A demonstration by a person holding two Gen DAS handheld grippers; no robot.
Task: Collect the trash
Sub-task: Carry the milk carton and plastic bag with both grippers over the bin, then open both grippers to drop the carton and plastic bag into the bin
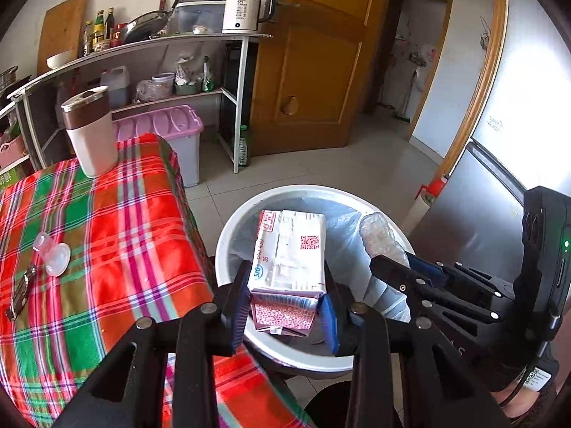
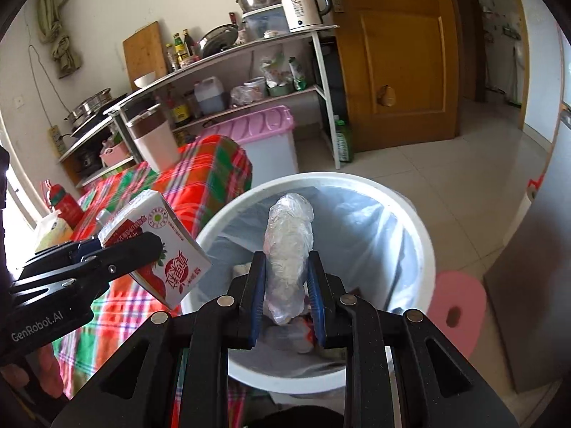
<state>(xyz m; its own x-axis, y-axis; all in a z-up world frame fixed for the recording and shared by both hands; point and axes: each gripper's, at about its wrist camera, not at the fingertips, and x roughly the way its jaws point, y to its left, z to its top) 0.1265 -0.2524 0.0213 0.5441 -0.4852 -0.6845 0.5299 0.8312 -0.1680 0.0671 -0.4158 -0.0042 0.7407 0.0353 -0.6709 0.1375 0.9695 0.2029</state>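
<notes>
My left gripper [image 1: 285, 303] is shut on a pink-and-white drink carton [image 1: 291, 256] and holds it over the white trash bin [image 1: 228, 235], which has a clear liner. The carton [image 2: 157, 242] and left gripper [image 2: 107, 260] also show in the right wrist view, at the bin's left rim. My right gripper [image 2: 287, 285] is shut on a crumpled clear plastic wrap [image 2: 289, 246] above the bin [image 2: 421, 235]. The wrap [image 1: 378, 235] and right gripper [image 1: 399, 267] show in the left wrist view at the right. Some trash lies at the bin's bottom.
A table with a red-green plaid cloth [image 1: 107, 235] stands left of the bin, with a brown-and-white tumbler [image 1: 91, 132], a small clear plastic piece [image 1: 53, 253] and a dark tool [image 1: 21, 292]. A pink stool [image 2: 456, 306] is right of the bin. Shelves, a pink-lidded box [image 1: 167, 125] and a fridge [image 1: 499, 178] surround.
</notes>
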